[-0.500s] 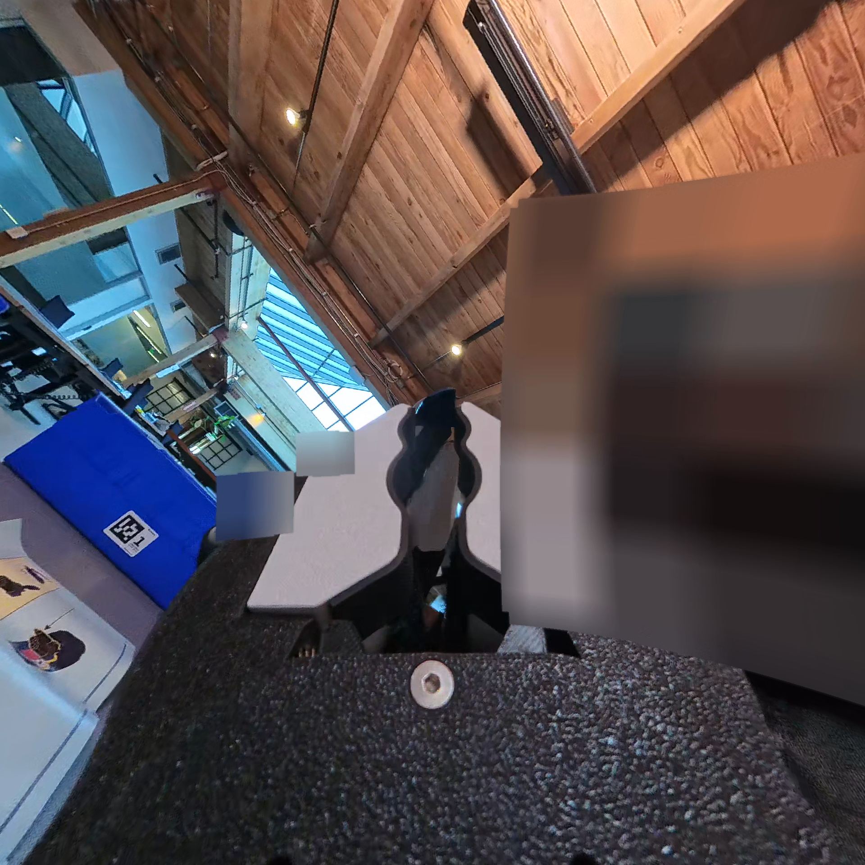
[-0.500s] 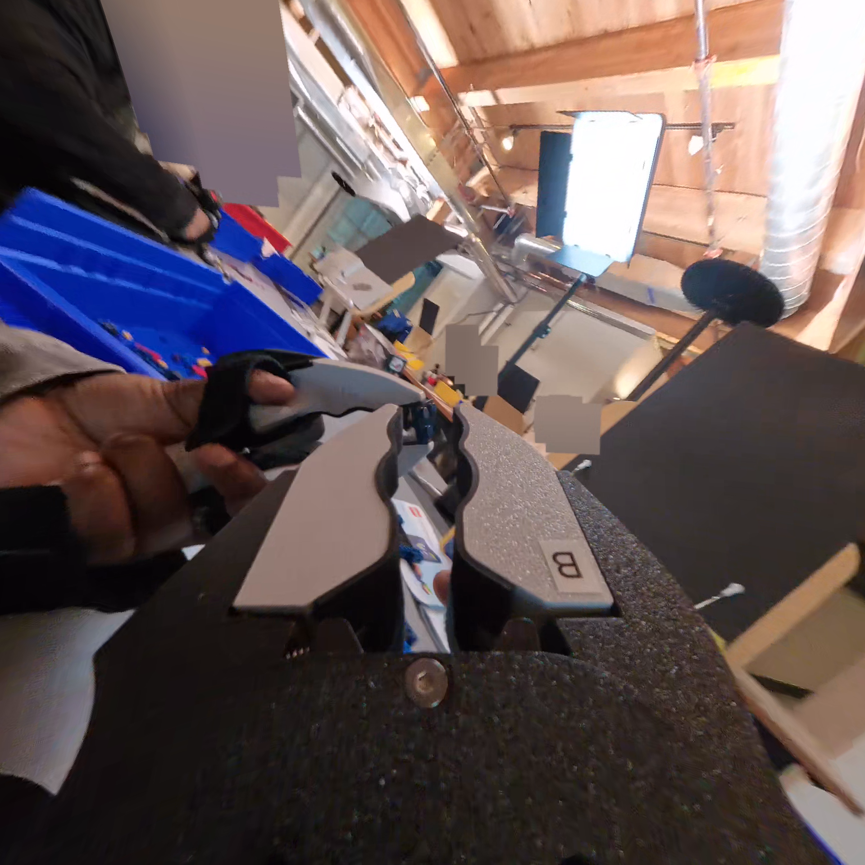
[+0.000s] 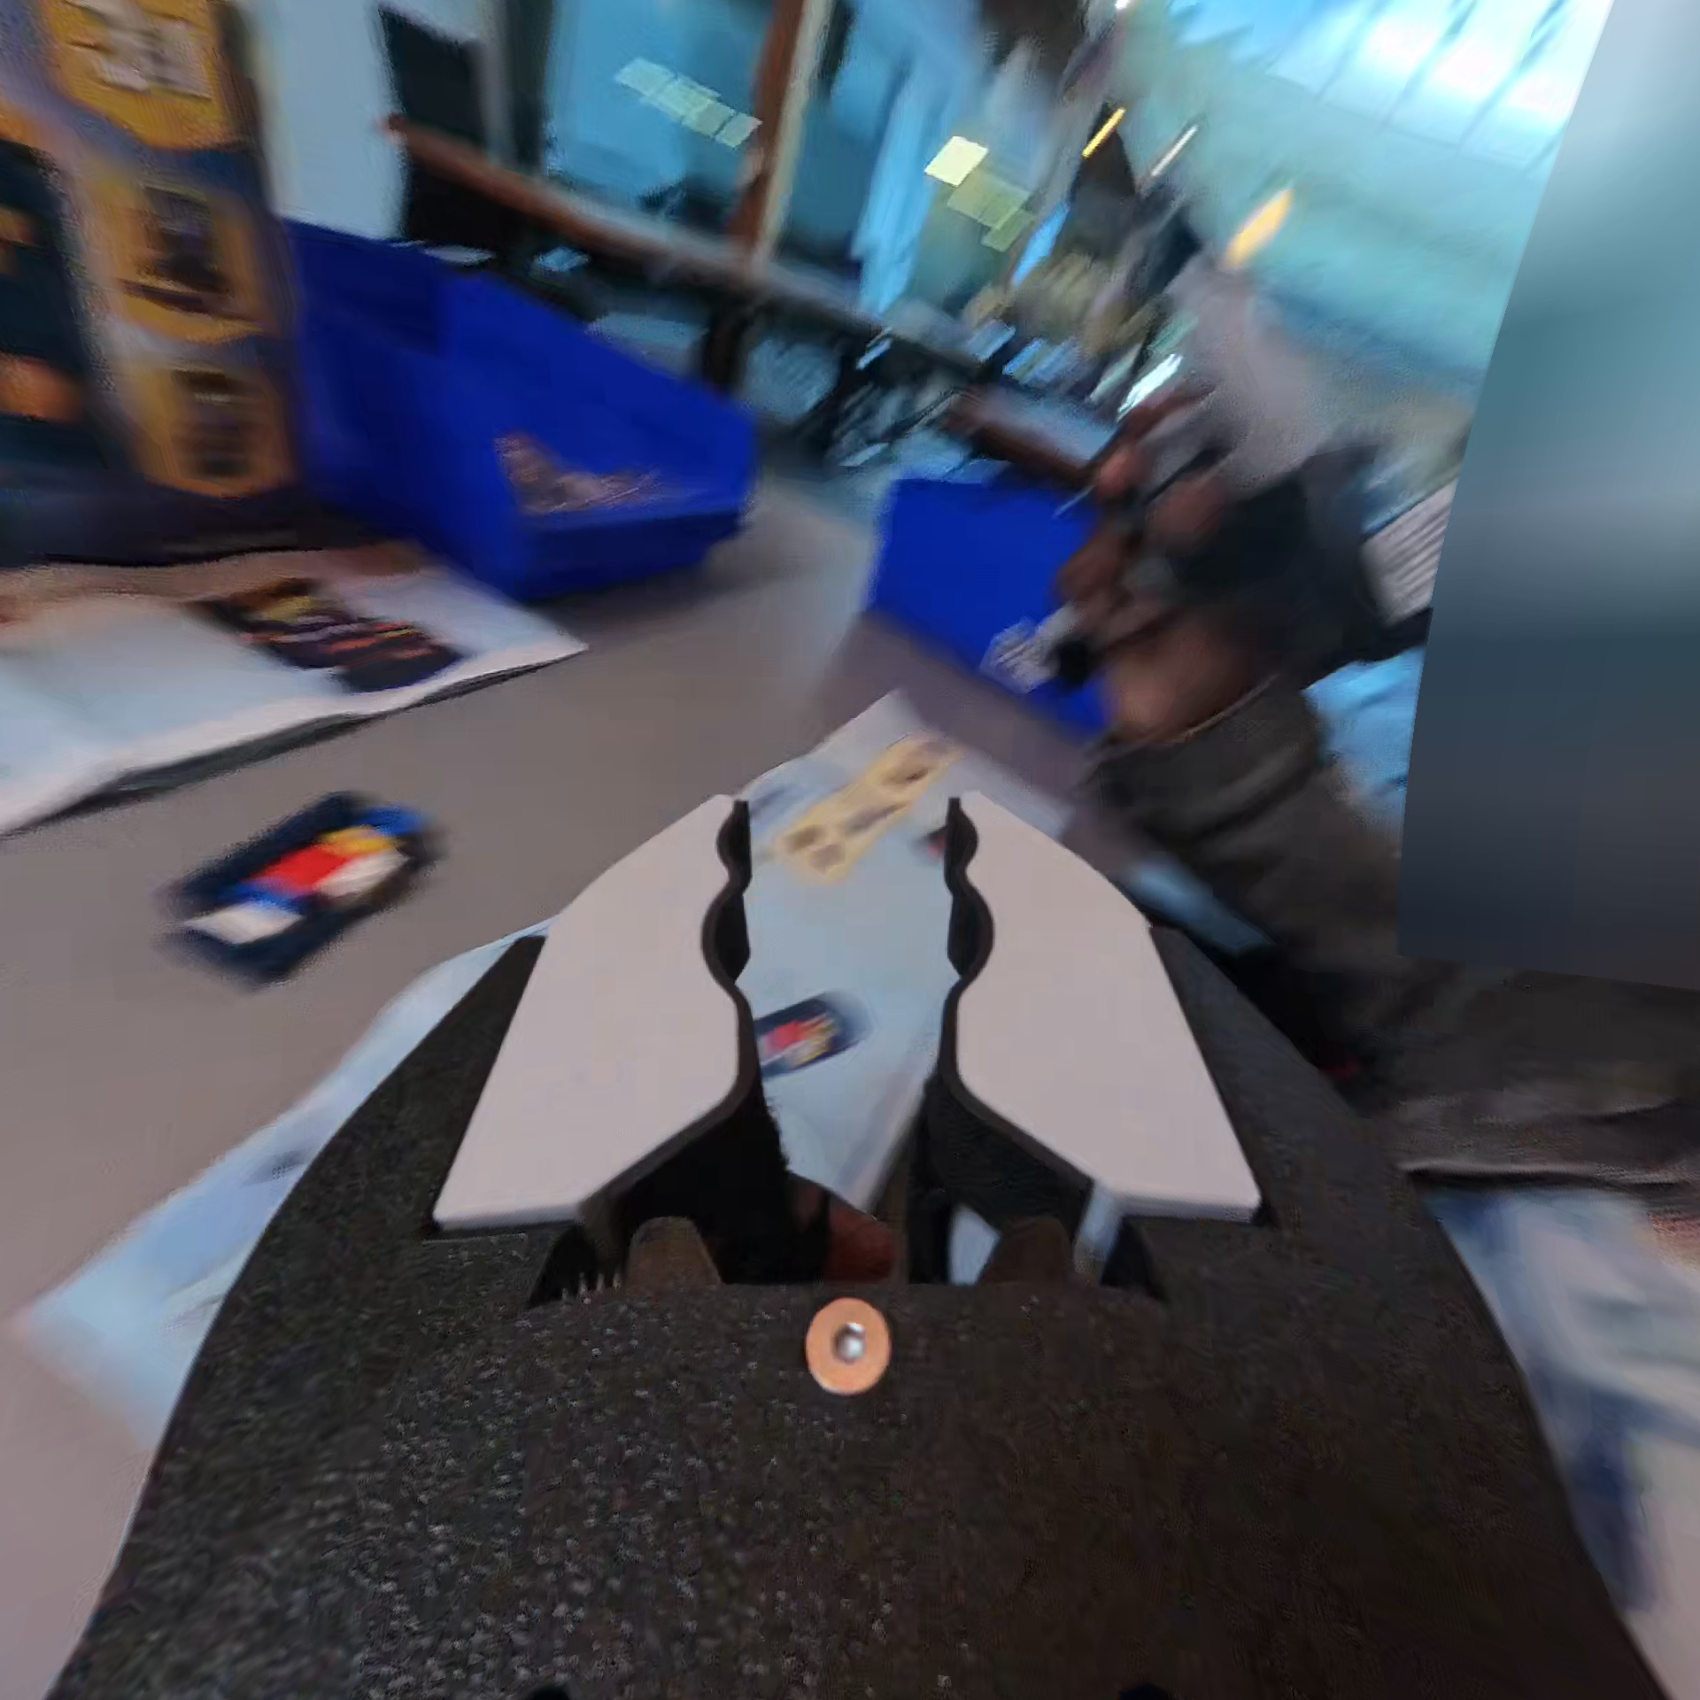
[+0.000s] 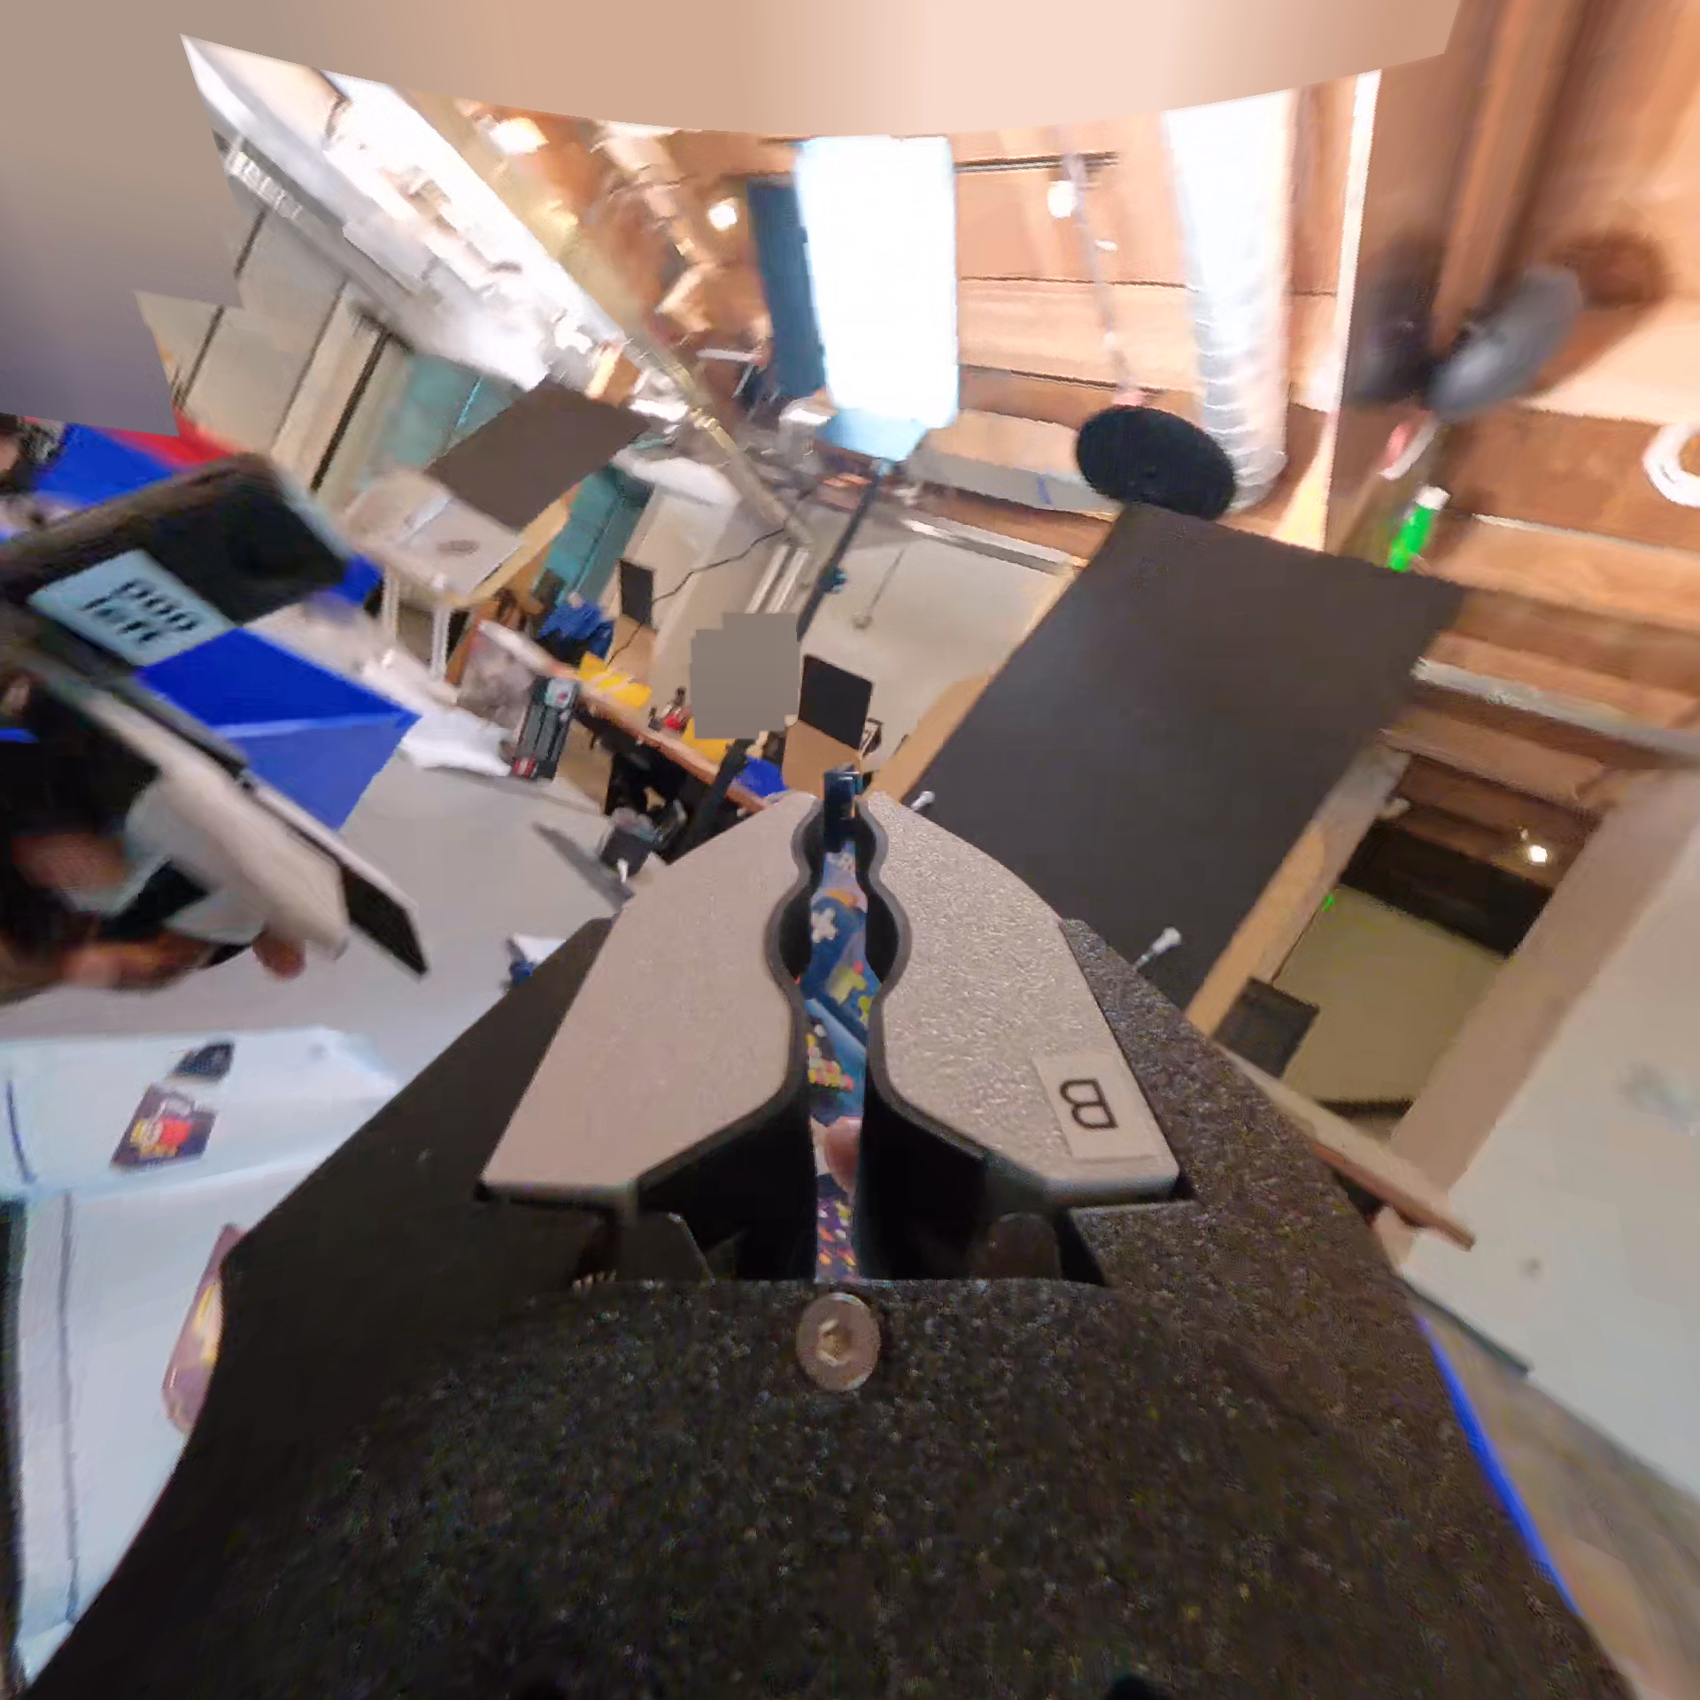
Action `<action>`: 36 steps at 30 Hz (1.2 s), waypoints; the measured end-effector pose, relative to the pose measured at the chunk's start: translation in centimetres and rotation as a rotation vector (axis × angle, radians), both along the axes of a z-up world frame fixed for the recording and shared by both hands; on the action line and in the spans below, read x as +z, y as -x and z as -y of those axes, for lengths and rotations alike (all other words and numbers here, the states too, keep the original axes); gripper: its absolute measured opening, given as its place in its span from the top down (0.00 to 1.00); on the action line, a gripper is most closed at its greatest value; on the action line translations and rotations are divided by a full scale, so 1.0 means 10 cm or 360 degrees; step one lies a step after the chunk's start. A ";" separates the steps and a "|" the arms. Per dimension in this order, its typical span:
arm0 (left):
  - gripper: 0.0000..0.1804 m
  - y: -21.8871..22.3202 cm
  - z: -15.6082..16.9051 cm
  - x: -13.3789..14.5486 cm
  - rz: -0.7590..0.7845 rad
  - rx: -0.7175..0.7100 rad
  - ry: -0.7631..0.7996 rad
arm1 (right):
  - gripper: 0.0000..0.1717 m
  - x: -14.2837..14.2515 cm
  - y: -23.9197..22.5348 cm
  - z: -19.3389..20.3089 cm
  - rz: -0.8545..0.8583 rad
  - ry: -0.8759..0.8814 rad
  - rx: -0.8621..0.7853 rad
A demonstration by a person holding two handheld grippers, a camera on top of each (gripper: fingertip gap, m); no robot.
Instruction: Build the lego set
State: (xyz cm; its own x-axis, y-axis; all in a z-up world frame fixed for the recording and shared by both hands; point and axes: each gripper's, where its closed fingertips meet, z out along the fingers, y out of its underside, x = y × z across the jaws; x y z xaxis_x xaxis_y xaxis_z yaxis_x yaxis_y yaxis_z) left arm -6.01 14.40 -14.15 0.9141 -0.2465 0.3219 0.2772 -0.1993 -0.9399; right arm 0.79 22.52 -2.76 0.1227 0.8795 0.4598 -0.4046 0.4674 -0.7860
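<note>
My right gripper is shut on a thin dark blue piece with a colourful print. The piece stands on edge between the pads, and its top pokes out past the fingertips. The gripper is raised and points across the room. My left gripper is open with nothing between its fingers. It hangs over a printed paper sheet on the grey table. The left gripper also shows at the left of the right wrist view, held in a hand. The left wrist view is blurred by motion.
Two blue bins stand at the back of the table. An open booklet and a small colourful packet lie to the left. A hand and sleeve are on the right. A black board stands to the right. There is about 15 cm between the tips of the two grippers.
The left gripper held the dark blue piece, then opened and swung down from facing the ceiling to the table. The right gripper closed on that piece and now holds it.
</note>
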 end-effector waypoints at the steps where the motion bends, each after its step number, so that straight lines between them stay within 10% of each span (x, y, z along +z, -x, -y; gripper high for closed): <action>1: 0.77 0.16 0.02 -0.14 -0.0239 0.0141 0.0113 | 0.97 0.02 -0.06 -0.09 -0.0026 0.0072 0.0010; 5: 0.76 0.40 0.06 -0.52 -0.0825 0.0317 0.0438 | 0.97 -0.19 -0.09 -0.36 0.0089 0.0160 -0.0025; 17: 0.85 0.24 -0.02 -0.88 -0.1338 0.0123 0.0526 | 0.97 -0.53 -0.04 -0.69 0.0250 0.0531 0.0009; 22: 0.83 0.25 -0.08 -0.69 -0.1300 0.0233 0.0396 | 0.97 -0.55 0.01 -0.68 0.0123 0.0765 0.0031; 26: 0.86 -0.37 -0.36 -0.32 -0.1004 -0.0115 0.0186 | 0.97 -0.50 -0.06 -0.75 0.0006 0.0831 -0.0027; 36: 0.92 -1.03 -0.94 -0.92 -0.1190 -0.0629 0.0347 | 0.97 -0.32 -0.42 -1.03 -0.0314 0.1094 -0.0025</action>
State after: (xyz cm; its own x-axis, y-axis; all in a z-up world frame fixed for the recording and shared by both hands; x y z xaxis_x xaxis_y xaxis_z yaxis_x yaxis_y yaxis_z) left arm 4.34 23.84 -23.32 0.7649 -0.5930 -0.2513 -0.5246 -0.3472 -0.7774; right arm 4.98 32.80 -5.93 0.1613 0.9597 -0.2300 -0.5671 -0.1006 -0.8175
